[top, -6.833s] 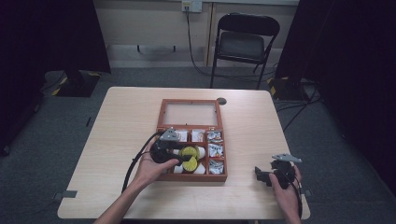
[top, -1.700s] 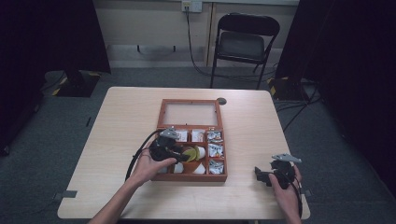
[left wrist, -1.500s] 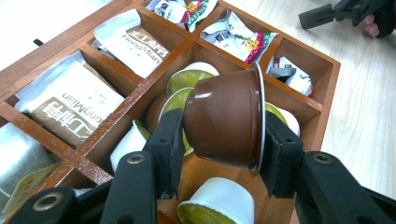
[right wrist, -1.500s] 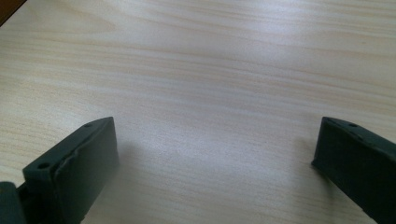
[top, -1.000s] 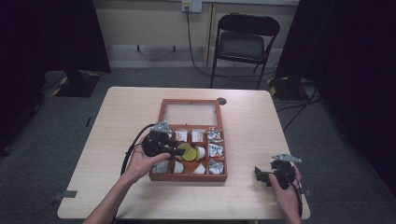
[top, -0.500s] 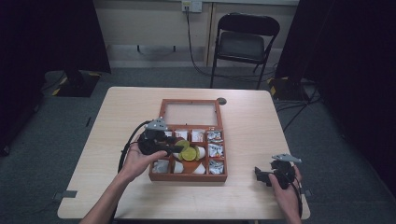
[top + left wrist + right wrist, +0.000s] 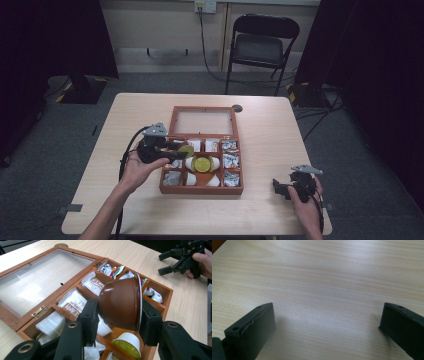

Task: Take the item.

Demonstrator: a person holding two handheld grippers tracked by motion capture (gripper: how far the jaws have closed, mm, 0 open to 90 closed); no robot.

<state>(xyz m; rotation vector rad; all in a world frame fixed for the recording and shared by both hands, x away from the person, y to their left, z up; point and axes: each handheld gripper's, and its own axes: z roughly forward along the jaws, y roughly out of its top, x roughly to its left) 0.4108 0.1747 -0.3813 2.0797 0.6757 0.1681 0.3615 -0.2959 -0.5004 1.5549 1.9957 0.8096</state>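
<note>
A brown coffee pod (image 7: 120, 306) with a yellow-green lid (image 7: 186, 150) lies on its side between the pads of my left gripper (image 7: 117, 315), which is shut on it. The pod hangs above the left part of the wooden compartment box (image 7: 200, 189). In that box a second pod with a yellow-green lid (image 7: 203, 164) rests among white pods and tea packets (image 7: 96, 283). My right gripper (image 7: 278, 187) rests at the table's front right corner, its jaws wide open over bare wood (image 7: 324, 285) with nothing between them.
The box's glass lid (image 7: 204, 121) lies open and flat toward the far side. A small dark disc (image 7: 237, 108) sits on the table behind the box. A black folding chair (image 7: 262, 45) stands beyond the table. Cable (image 7: 126, 155) trails from the left gripper.
My left gripper has lifted the brown pod out of the box's middle and carried it up and to the left. The right gripper has stayed put.
</note>
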